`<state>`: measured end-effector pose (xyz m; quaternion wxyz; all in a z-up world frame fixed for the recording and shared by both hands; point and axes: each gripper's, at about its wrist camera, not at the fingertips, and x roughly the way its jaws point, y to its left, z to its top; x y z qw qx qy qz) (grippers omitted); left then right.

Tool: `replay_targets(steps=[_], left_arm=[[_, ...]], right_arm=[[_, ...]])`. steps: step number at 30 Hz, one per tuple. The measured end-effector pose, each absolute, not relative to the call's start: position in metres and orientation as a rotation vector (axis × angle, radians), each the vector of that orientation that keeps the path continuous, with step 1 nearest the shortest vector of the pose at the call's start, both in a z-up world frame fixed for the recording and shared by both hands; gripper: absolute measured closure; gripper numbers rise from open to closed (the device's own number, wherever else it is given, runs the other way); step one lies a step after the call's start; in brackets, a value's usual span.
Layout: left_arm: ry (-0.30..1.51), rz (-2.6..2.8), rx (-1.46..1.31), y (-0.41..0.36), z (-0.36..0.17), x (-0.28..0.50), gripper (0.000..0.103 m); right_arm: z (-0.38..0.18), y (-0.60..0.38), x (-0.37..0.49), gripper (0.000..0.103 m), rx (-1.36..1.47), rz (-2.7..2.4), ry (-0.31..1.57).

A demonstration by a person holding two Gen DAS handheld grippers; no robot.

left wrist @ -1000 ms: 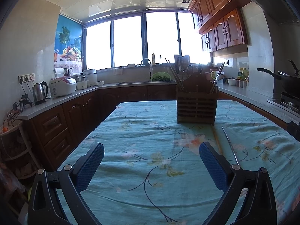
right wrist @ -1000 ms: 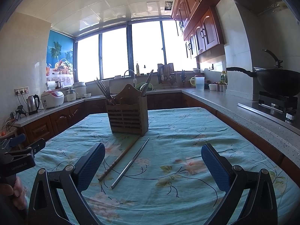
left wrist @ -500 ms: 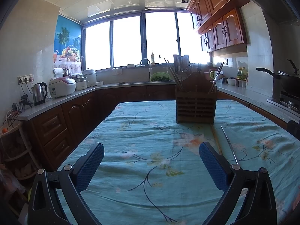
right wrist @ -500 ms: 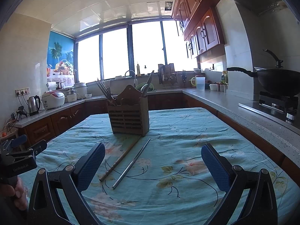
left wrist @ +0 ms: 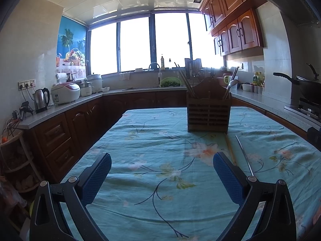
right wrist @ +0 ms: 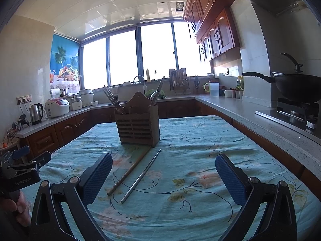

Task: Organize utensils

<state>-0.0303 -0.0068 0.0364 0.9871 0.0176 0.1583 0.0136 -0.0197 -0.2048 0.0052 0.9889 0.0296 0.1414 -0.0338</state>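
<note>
Bare tablecloth (right wrist: 200, 150) ahead of both tongs; only wooden caddy (right wrist: 138, 127) and two chopsticks (right wrist: 138, 174) in the way

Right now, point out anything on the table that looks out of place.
Two loose chopsticks lie flat on the teal floral tablecloth, in front of the slatted wooden utensil holder instead of standing in it: a brown wooden chopstick and a silver metal chopstick, side by side, angled apart. Nothing looks spilled or damaged.
</note>
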Motion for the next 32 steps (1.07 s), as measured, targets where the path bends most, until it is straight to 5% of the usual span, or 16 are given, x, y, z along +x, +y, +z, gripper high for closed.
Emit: replay_targets(steps=[32], left_arm=[[0.363,-0.005,0.015,-0.022,0.043,-0.019,0.001]], right_arm=[[0.005,-0.214,-0.002,0.0,0.091,-0.06,0.333]])
